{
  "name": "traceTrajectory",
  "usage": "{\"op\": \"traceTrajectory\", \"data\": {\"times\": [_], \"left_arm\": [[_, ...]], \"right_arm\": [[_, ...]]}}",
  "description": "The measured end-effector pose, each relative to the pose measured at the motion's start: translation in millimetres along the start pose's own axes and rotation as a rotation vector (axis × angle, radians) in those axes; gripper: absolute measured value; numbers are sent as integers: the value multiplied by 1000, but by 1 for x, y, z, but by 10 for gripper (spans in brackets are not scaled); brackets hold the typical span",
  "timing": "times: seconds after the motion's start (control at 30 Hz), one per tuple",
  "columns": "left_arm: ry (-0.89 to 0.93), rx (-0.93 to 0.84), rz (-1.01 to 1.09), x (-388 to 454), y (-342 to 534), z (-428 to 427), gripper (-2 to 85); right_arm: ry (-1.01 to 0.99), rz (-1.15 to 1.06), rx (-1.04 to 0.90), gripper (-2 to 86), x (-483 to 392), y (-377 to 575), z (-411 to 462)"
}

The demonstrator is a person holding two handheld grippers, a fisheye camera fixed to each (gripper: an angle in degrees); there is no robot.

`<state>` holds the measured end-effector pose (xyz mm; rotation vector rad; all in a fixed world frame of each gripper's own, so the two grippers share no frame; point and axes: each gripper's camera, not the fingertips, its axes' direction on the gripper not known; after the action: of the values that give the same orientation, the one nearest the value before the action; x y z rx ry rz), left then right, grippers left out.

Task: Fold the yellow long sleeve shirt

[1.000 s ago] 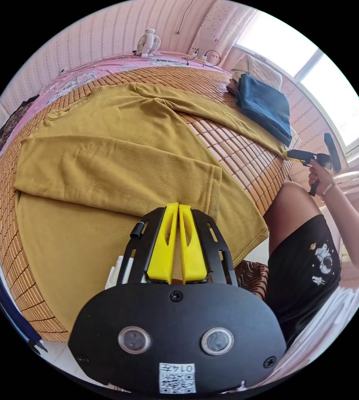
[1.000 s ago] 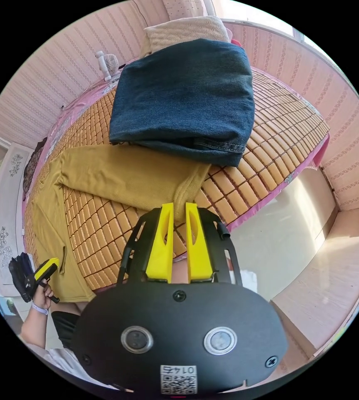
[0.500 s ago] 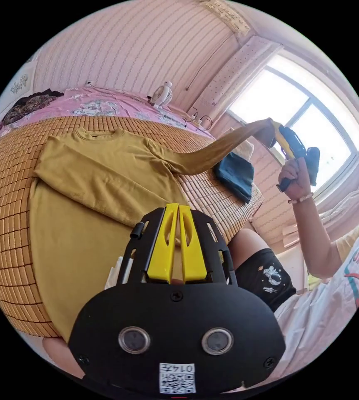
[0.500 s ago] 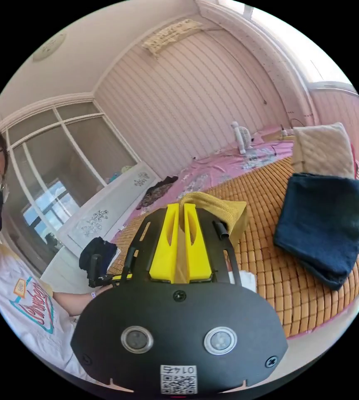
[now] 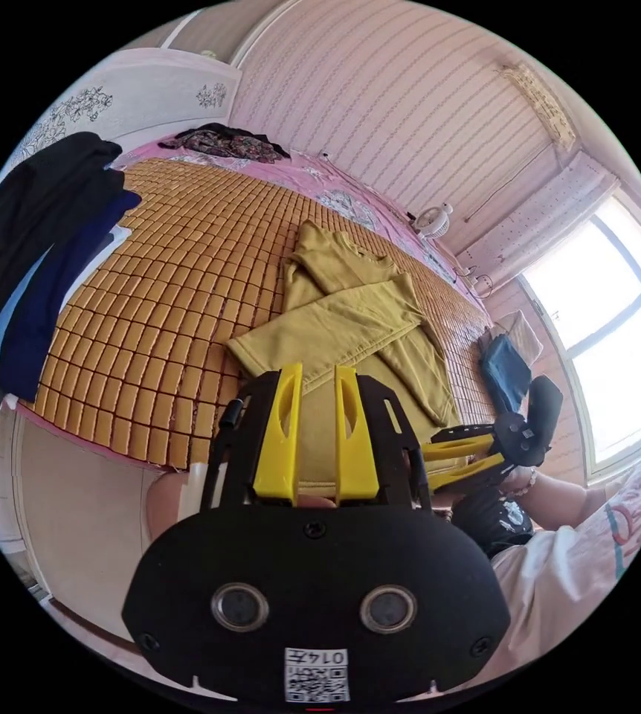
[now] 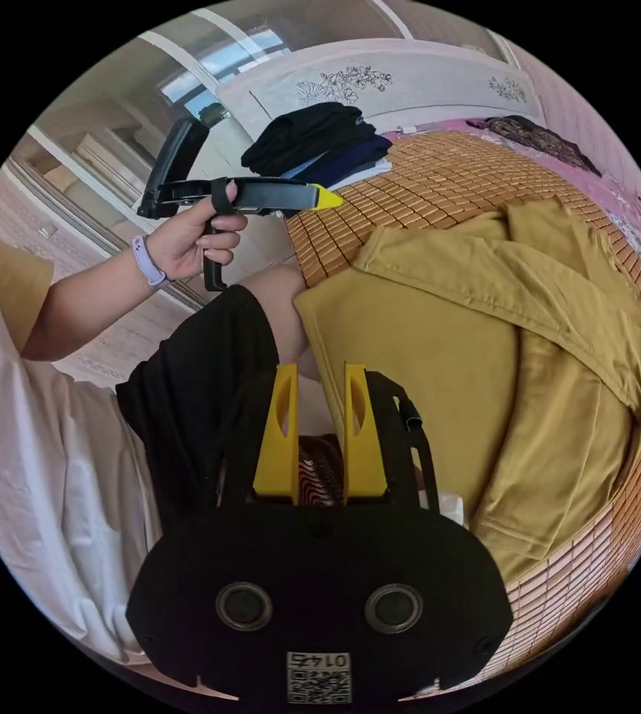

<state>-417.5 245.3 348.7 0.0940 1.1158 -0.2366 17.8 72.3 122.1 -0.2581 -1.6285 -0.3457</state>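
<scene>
Claws first: our left claw (image 5: pixel 313 439) and right claw (image 6: pixel 319 435) both gape, empty, the right having just dropped its sleeve. Beyond, yellow shirt (image 6: pixel 499 357) lies on the bed mat (image 5: pixel 164 297), sleeves crossed; body fold remains.

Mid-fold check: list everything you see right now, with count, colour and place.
yellow long sleeve shirt: one, mustard, flat on the mat, both sleeves folded across the body
bamboo mat: one, orange-brown, covering the bed
dark clothes: a pile, black and navy, at the mat's edge
folded jeans: one, dark blue, near the window
small fan: one, white, by the wall
left claw: yellow jaws apart, above the shirt
right claw: yellow jaws apart, holding nothing
</scene>
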Motion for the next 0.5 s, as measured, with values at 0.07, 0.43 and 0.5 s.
{"op": "traceTrajectory", "data": {"times": [0.07, 0.43, 0.5], "left_arm": [[25, -2, 11, 8, -12, 11, 73], [-329, -361, 407, 104, -17, 91, 94], [-397, -340, 441, 119, -14, 94, 80]], "right_arm": [[16, 50, -3, 89, 21, 8, -6], [303, 307, 61, 91, 195, -10, -74], [405, 376, 91, 94, 258, -34, -97]]}}
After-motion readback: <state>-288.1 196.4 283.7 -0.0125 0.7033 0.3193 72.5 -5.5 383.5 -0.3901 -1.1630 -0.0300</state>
